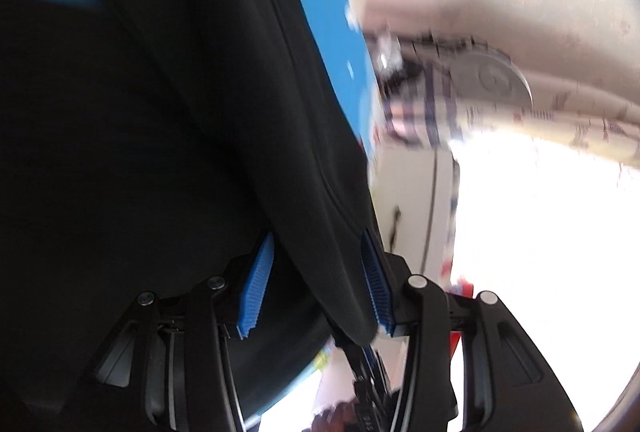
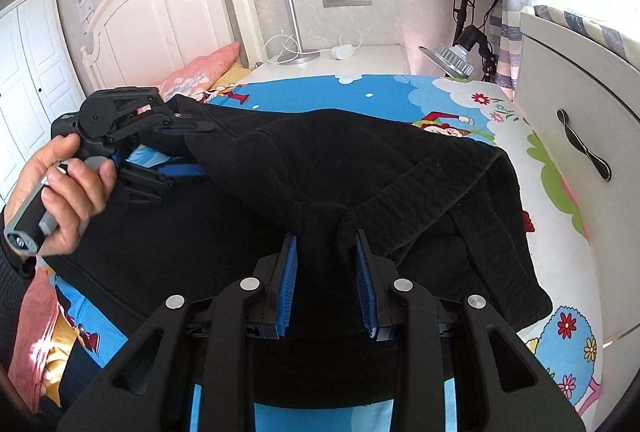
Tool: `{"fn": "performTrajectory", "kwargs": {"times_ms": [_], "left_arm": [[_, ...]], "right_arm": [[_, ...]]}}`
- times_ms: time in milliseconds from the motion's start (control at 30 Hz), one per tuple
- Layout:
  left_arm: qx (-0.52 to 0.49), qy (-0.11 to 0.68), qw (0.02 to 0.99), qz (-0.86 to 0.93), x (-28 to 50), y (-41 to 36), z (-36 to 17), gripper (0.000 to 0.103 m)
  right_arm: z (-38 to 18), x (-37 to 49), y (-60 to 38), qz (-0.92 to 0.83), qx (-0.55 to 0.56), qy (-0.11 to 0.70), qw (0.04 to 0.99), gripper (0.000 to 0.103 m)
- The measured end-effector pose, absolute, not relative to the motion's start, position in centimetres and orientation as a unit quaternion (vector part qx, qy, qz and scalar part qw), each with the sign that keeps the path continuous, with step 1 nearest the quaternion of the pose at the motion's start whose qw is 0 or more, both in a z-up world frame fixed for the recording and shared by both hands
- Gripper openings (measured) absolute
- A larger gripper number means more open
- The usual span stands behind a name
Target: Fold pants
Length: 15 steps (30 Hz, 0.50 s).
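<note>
Pants [image 2: 320, 159] on blue sheet [image 2: 384, 91], waistband pinched in right tool [image 2: 326, 252], fabric between left tool [image 1: 320, 272] pads, grip unclear.

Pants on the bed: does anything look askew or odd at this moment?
The black pants lie bunched, the ribbed waistband humped and twisted by the right gripper. Nothing is torn or spilled.

bed [image 2: 516, 159] with blue cartoon sheet, black pants [image 2: 280, 167] spread on it
</note>
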<state>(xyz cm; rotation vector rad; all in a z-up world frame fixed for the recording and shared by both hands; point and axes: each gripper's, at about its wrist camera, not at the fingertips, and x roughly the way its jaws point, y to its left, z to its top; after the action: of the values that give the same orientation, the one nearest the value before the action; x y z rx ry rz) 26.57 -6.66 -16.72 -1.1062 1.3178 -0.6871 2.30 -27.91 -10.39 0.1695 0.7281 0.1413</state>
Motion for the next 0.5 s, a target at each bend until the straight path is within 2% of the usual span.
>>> {"fn": "performTrajectory", "kwargs": {"times_ms": [100,167,200,233,267,300,500], "left_arm": [[-0.449,0.565,0.616,-0.317,26.2,-9.1,-15.9,0.011],[-0.448,0.559,0.622,-0.316,26.0,-9.4,-15.8,0.010],[-0.452,0.558,0.619,-0.317,25.9,-9.4,-15.9,0.010],[-0.458,0.557,0.616,-0.318,25.7,-9.1,-16.0,0.009],[-0.458,0.555,0.617,-0.319,25.6,-8.9,-16.1,0.009],[-0.458,0.553,0.618,-0.320,25.6,-8.9,-16.0,0.009],[-0.458,0.543,0.623,-0.329,25.6,-8.9,-14.7,0.009]], "right_arm": [[-10.4,2.1,-28.1,0.058,0.090,0.366,0.925,0.036],[-10.1,1.2,-28.5,0.034,0.100,0.367,0.924,0.039],[-10.0,0.7,-28.7,0.029,0.107,0.370,0.923,0.049],[-9.8,0.0,-29.0,0.024,0.120,0.370,0.921,0.064],[-9.5,-0.6,-29.4,0.019,0.141,0.366,0.920,0.093],[-9.4,-1.3,-29.8,0.019,0.177,0.363,0.915,0.098],[-11.1,0.1,-30.2,0.091,0.370,0.398,0.834,0.096]]}}
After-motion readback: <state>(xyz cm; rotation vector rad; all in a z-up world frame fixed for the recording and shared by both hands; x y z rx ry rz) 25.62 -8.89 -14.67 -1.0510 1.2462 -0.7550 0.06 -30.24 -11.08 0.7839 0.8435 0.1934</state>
